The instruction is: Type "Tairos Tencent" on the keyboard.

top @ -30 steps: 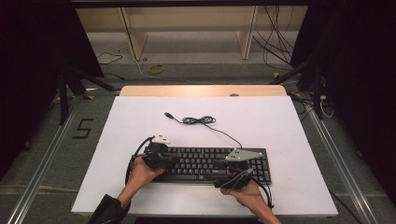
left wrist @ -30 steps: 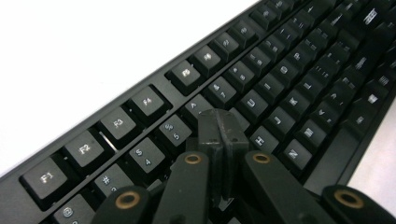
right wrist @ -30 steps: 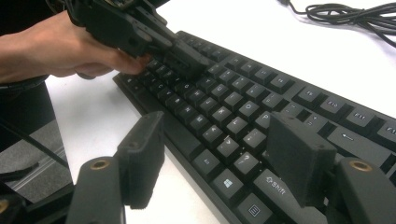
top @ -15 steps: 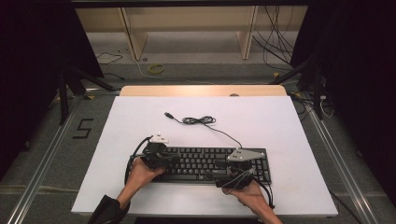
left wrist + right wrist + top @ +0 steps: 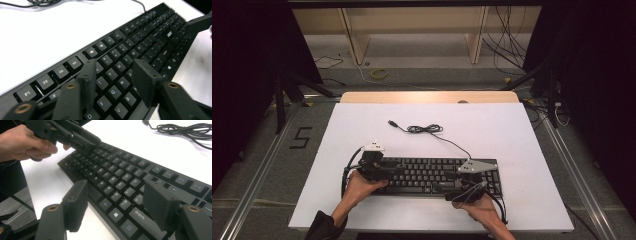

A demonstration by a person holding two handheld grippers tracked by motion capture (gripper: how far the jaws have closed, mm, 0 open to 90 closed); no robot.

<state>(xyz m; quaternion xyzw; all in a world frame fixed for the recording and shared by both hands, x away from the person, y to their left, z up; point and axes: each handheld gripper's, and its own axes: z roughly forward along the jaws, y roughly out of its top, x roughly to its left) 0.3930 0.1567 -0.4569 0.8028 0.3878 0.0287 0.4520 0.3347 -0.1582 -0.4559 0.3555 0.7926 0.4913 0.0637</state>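
A black keyboard [image 5: 422,170] lies flat near the front of the white table [image 5: 512,135]. Its thin cable [image 5: 424,129] runs back to a loose coil and a USB plug [image 5: 391,122]. My left gripper [image 5: 391,173] hovers over the keyboard's left end. In the left gripper view the left gripper [image 5: 115,65] is open above the letter keys [image 5: 117,82], with nothing between its jaws. My right gripper [image 5: 450,186] is at the keyboard's front edge, right of centre. In the right gripper view the right gripper [image 5: 116,185] is open over the keyboard [image 5: 120,177], straddling the right Shift area.
A wooden strip [image 5: 427,97] edges the table's far side, with shelving and loose cables on the floor beyond. Metal rails [image 5: 262,170] run along both sides. In the right gripper view the other hand [image 5: 22,142] holds the left gripper [image 5: 75,137] over the keyboard's far end.
Hardly anything differs. The right gripper has edged slightly to the right along the keyboard's front; the left gripper and the keyboard stay put.
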